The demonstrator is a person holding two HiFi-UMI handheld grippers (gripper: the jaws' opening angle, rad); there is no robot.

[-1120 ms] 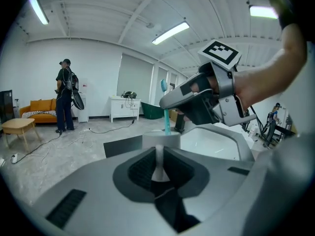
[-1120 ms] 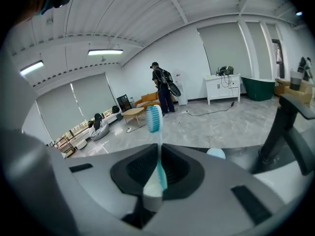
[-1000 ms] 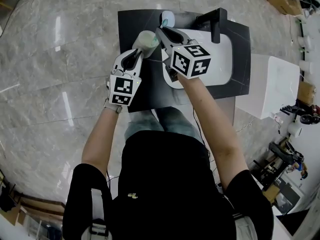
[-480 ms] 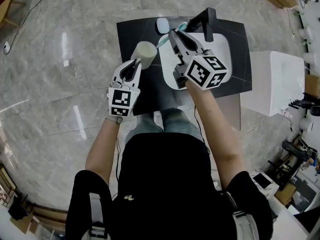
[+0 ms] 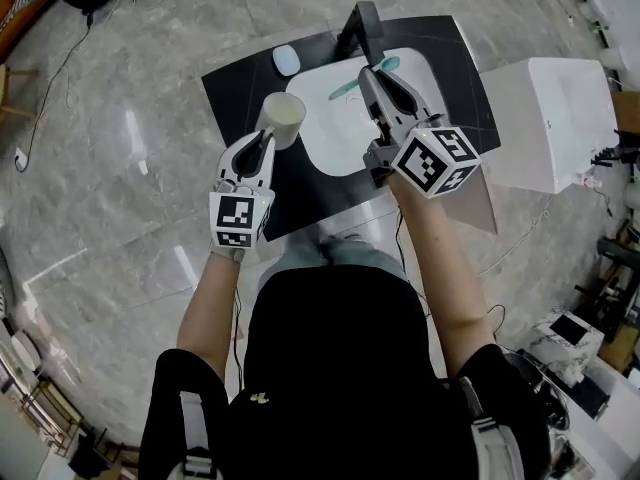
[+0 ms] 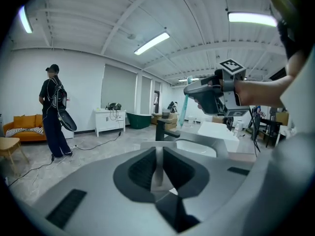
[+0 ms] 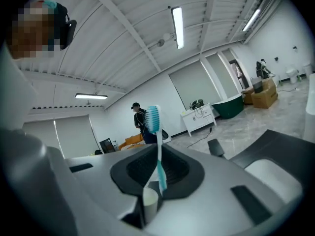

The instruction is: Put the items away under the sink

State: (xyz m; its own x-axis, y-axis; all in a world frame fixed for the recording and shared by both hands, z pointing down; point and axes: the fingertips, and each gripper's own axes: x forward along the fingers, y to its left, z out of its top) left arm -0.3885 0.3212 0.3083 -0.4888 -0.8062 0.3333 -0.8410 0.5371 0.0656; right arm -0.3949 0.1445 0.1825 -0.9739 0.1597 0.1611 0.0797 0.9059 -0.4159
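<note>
My left gripper (image 5: 268,140) is shut on the wall of a cream cup (image 5: 285,118), held up over the left part of the black counter (image 5: 230,78). In the left gripper view the cup's thin wall (image 6: 156,161) stands pinched between the jaws. My right gripper (image 5: 375,78) is shut on a teal and white toothbrush (image 5: 345,88) above the white basin (image 5: 340,138). The brush stands upright between the jaws in the right gripper view, bristle head (image 7: 154,119) on top. From the left gripper's camera the right gripper (image 6: 211,95) shows with the toothbrush (image 6: 183,109) hanging from it.
A black faucet (image 5: 362,28) rises behind the basin, and a small white oval object (image 5: 286,60) lies on the counter's back left. A white box (image 5: 545,118) stands right of the sink. A person (image 6: 54,112) stands far off on the marble floor.
Both grippers have risen. The right one has carried the toothbrush rightward, away from the cup, to over the basin. The left one has lifted the cup.
</note>
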